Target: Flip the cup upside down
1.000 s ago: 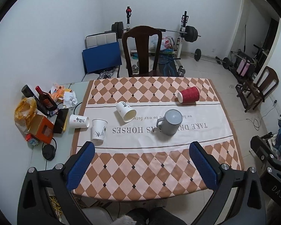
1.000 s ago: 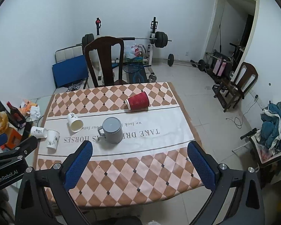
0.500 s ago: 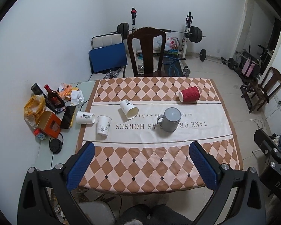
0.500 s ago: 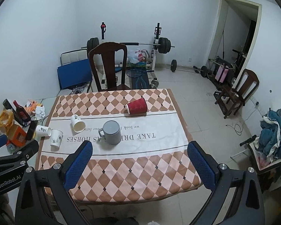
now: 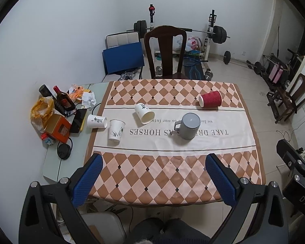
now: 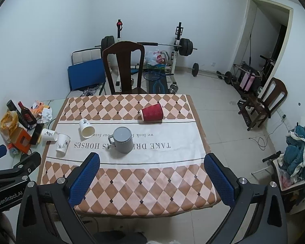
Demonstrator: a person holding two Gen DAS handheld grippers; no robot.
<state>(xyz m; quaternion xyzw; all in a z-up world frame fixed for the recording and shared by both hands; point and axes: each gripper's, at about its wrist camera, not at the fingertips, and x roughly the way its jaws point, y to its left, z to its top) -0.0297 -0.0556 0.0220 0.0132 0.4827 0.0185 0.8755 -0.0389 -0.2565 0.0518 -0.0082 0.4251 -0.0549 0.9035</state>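
A grey mug (image 5: pixel 188 125) (image 6: pixel 122 139) stands upside down, base up, on the white band of the tablecloth. A red ribbed paper cup (image 5: pixel 210 99) (image 6: pixel 151 112) lies on its side behind it. A white paper cup (image 5: pixel 144 113) (image 6: pixel 86 128) lies tilted with its mouth towards me. Another white cup (image 5: pixel 116 130) (image 6: pixel 62 143) stands upside down at the cloth's left edge, and a third (image 5: pixel 96 121) (image 6: pixel 48 134) lies on its side beside it. My left gripper (image 5: pixel 152 174) and right gripper (image 6: pixel 152 174) are open, empty, high above the table's near edge.
A checked tablecloth (image 5: pixel 172 174) covers the table. Bottles (image 5: pixel 64 101), an orange box (image 5: pixel 58 128), a phone and wrappers sit on the bare table part at the left. A wooden chair (image 5: pixel 165 52) stands behind the table, with gym weights beyond. The left gripper's body (image 6: pixel 12 181) shows at the lower left.
Both grippers have pulled back and up from the table, so the table looks smaller and farther. The cups and the mug have not moved. Both grippers stay open.
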